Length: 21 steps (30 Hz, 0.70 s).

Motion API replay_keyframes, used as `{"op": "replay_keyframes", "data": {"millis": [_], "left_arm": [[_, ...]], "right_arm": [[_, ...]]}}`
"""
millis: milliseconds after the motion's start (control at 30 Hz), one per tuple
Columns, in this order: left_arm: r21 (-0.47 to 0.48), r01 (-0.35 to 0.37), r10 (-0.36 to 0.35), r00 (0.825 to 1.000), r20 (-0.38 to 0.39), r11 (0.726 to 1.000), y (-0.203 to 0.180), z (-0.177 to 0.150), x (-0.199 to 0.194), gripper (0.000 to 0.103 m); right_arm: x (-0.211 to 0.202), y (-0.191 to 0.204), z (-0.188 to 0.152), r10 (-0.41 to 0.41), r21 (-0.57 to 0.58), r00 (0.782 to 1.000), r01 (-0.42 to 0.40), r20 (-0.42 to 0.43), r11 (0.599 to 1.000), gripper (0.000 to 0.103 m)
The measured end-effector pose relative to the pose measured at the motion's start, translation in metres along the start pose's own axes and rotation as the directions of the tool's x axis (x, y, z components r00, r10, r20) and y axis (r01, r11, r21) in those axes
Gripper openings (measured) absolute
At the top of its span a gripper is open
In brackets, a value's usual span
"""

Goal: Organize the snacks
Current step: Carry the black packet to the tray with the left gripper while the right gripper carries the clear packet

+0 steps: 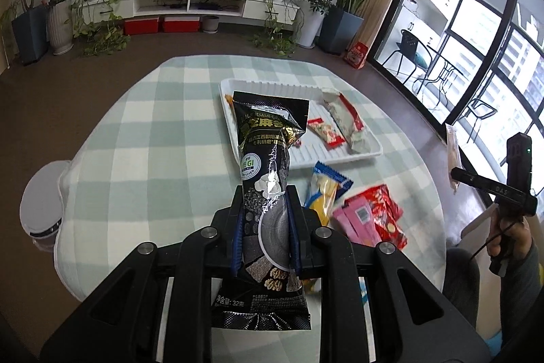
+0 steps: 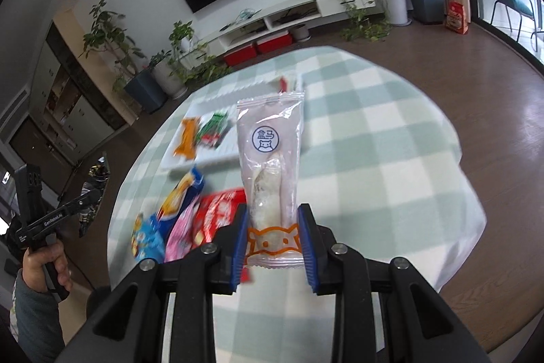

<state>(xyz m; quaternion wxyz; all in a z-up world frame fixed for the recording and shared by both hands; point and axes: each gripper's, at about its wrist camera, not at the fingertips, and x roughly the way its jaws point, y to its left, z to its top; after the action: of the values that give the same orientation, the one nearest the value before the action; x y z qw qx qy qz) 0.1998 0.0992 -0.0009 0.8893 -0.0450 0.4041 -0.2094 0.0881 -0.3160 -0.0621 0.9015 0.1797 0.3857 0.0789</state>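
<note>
Step in hand: both claws carry a snack above the surface [image 1: 142, 131], apparently on the way to the white tray [image 1: 340, 155].
Left claw [image 1: 265, 227]: clamped on the black sesame packet [image 1: 268, 138], which stands up out of the jaws with its tail hanging below them.
Right claw [image 2: 273, 237]: clamped on the clear pastry packet [image 2: 270, 159], gripped near its lower seal.
Tray contents: a long red-and-white wrapper [image 1: 343, 118] and a smaller red packet [image 1: 323, 131] on one side; an orange packet [image 2: 187, 138] and a green-red packet [image 2: 214, 128] on the other.
Still loose: a blue-yellow packet [image 1: 326, 189], pink sachets [image 1: 360, 220] and a red packet [image 1: 387, 210] lie just beside the tray's near edge.
Next move: likely lower each packet onto bare tray floor, then part the jaws.
Room: the middle of the tray looks free; the surface's right edge is near the loose pile.
</note>
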Motion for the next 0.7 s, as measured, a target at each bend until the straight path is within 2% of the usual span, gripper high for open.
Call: {"op": "replay_keyframes", "data": {"millis": [200,433,567,700], "left_arm": [[0.057,0.039,-0.039,0.999,-0.004,0.998,-0.008,0.071,0.028,0.019],[0.139,0.087,-0.080,0.995,-0.053,0.987,-0.031,0.128,0.085,0.019],[0.103,0.116,-0.109,0.991,-0.076,0.988,-0.030,0.146,0.123,0.019],[0.065,0.117,-0.109,0.987,-0.115,0.991,-0.023,0.151,0.161,0.019]], "right_arm": [[0.011,-0.014,0.066,-0.007,0.009,0.999,0.006,0.032,1.000,0.031],[0.057,0.020,0.135,0.021,-0.072,1.000,-0.020,0.013,0.997,0.031],[0.092,0.046,0.149,0.033,-0.123,0.999,-0.036,-0.026,0.992,0.031],[0.134,0.066,0.152,0.034,-0.157,0.996,-0.046,-0.084,0.986,0.031]]}}
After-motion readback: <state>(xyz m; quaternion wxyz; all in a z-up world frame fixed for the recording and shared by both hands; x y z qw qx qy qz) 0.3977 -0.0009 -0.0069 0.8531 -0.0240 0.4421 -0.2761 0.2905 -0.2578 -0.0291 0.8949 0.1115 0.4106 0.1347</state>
